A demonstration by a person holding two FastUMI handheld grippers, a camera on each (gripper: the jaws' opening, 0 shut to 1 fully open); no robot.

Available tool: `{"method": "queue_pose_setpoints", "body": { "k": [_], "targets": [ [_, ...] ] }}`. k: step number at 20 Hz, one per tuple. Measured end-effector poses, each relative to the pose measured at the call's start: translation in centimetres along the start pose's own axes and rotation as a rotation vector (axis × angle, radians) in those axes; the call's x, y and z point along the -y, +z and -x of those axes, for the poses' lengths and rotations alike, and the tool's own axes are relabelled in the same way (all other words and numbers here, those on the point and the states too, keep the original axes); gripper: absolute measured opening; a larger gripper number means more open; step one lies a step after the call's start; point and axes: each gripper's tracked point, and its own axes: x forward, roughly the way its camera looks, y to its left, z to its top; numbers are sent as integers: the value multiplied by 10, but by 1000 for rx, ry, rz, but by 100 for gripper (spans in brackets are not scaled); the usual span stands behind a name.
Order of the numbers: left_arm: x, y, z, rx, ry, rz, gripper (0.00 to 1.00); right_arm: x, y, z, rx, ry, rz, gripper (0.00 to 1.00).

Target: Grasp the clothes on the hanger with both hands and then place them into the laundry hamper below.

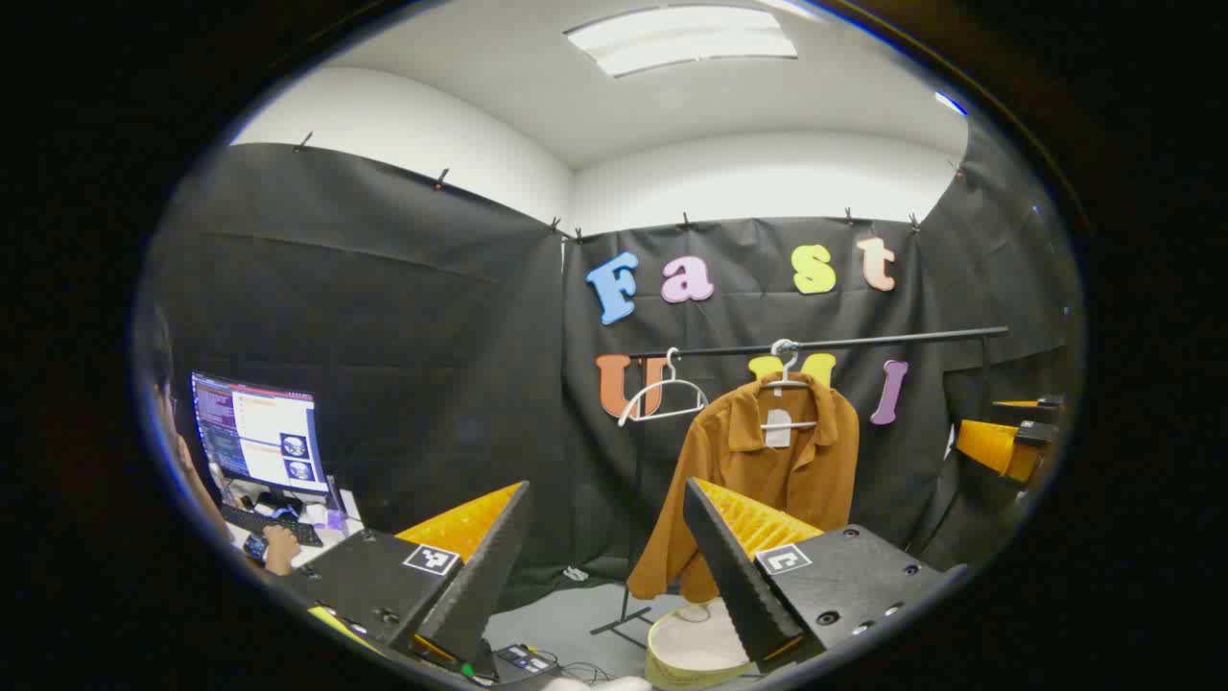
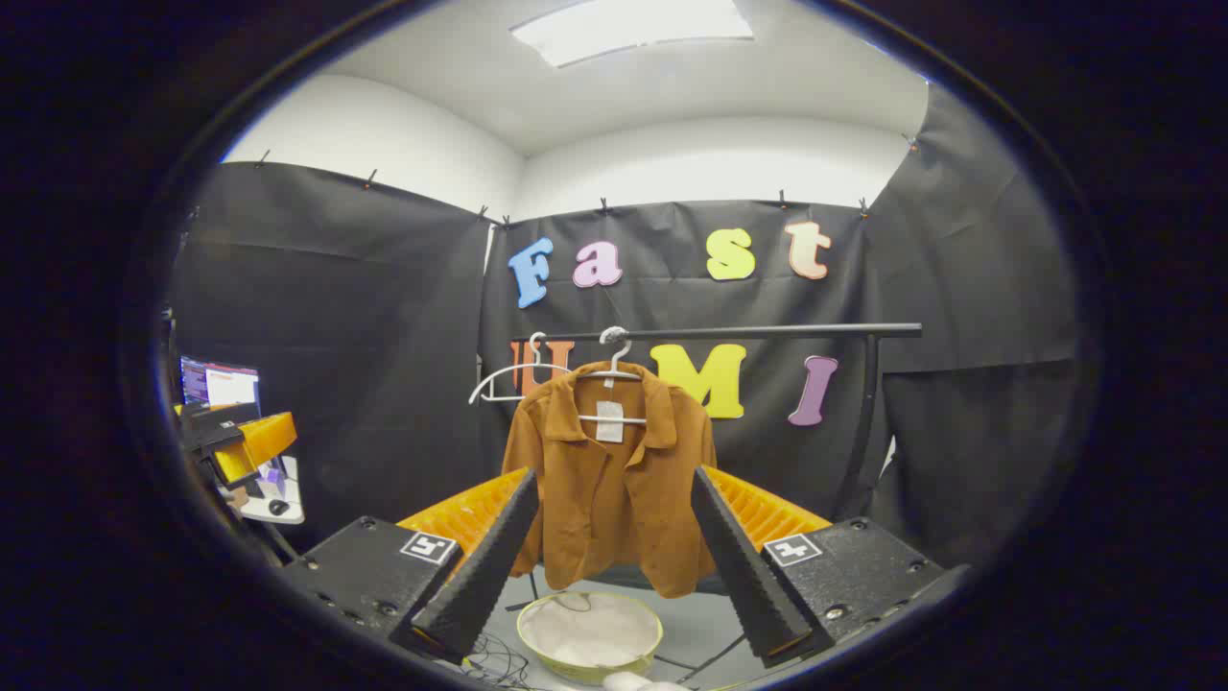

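Off to my left a lit monitor stands on a white worktop, with a keyboard in front of it and a person's hand just beside the keys. An empty white hanger hangs on the black rail. Ceiling light panel overhead.
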Motion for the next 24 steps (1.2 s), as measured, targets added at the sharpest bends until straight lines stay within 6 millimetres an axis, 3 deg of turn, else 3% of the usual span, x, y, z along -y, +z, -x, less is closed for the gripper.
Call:
{"method": "queue_pose_setpoints", "body": {
  "k": [17, 20, 24],
  "targets": [
    [-9, -8, 5, -15, -6, -45, 100, -8, -19, 4, -26, -38, 22, 100],
    [-5, -15, -1, -20, -20, -47, 100, -6, -21, 0, -28, -50, 27, 100],
    [22, -28, -29, -34, -53, -41, 100, 5, -29, -26, -38, -61, 45, 100]
  ]
}}
